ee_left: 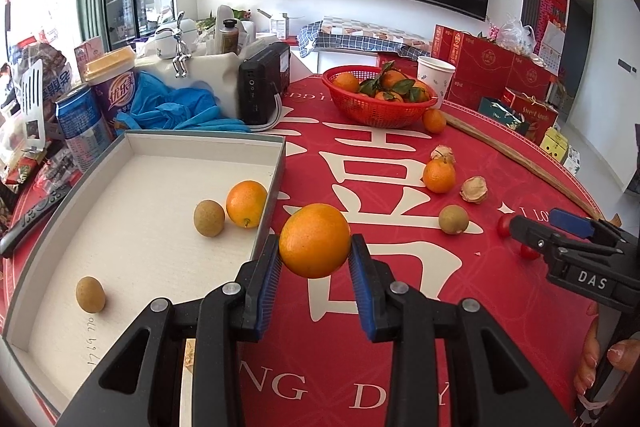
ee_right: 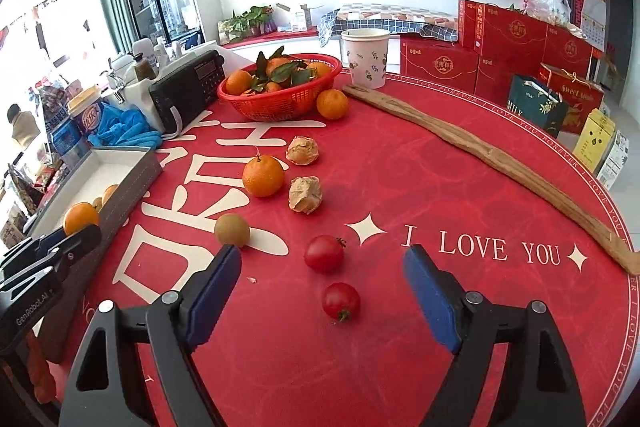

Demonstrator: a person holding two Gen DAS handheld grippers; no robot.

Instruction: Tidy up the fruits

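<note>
orange (ee_left: pixel 314 240) clamped between the pads of the left gripper (ee_left: pixel 314 255), held above the red counter (ee_left: pixel 400 267) just right of the grey box's (ee_left: pixel 276 183) near wall. box lies to the left, already holding another orange (ee_left: pixel 246 203) and two longans. right gripper (ee_right: pixel 322 281) spread wide, empty, straddling two tomatoes (ee_right: pixel 324 253).

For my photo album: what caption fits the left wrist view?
Left gripper holds an orange beside the box, where three fruits already lie.
</note>
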